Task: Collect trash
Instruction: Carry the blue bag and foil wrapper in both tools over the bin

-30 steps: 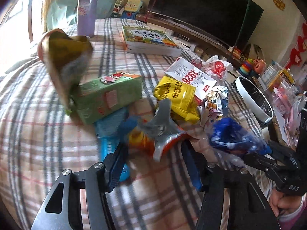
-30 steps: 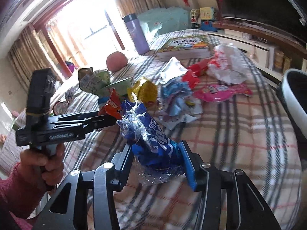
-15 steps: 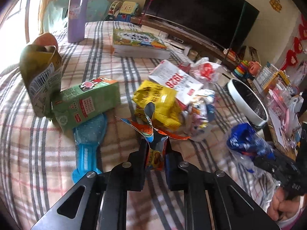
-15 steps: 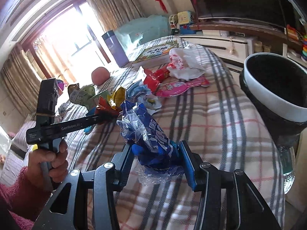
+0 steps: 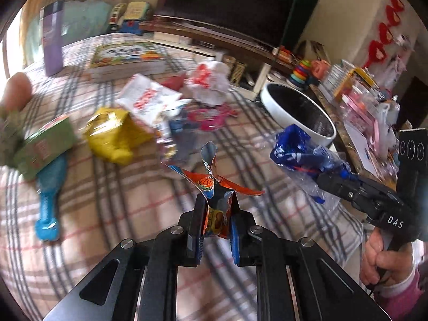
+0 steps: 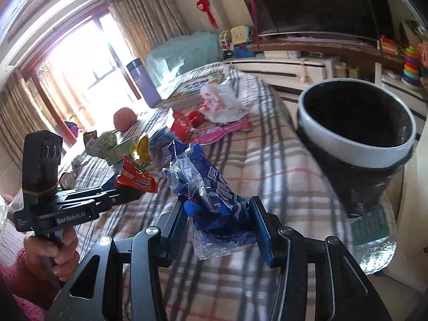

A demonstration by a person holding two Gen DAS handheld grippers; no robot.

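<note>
Plaid bedspread (image 5: 112, 200) on a bed in a cluttered room; television and toys behind. Bin (image 6: 355, 123) stands just beside the bed, apparently empty. Left tongs (image 5: 217, 214) pinch an orange wrapper (image 5: 211, 184); right tongs (image 6: 216, 214) clamp a blue wrapper (image 6: 211, 187); both are held above the bed, not yet binned. Left lying: yellow bag (image 5: 115, 136), green carton (image 5: 42, 147), white bag (image 5: 211, 83), pink wrapper (image 5: 208, 115). Judged early.

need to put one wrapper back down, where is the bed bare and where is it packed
Bare plaid blanket lies right under the left gripper, between the blue toy and the trash bin. It is crowded farther back: yellow bag, white packet, pink wrapper and plastic bag lie bunched together.
</note>
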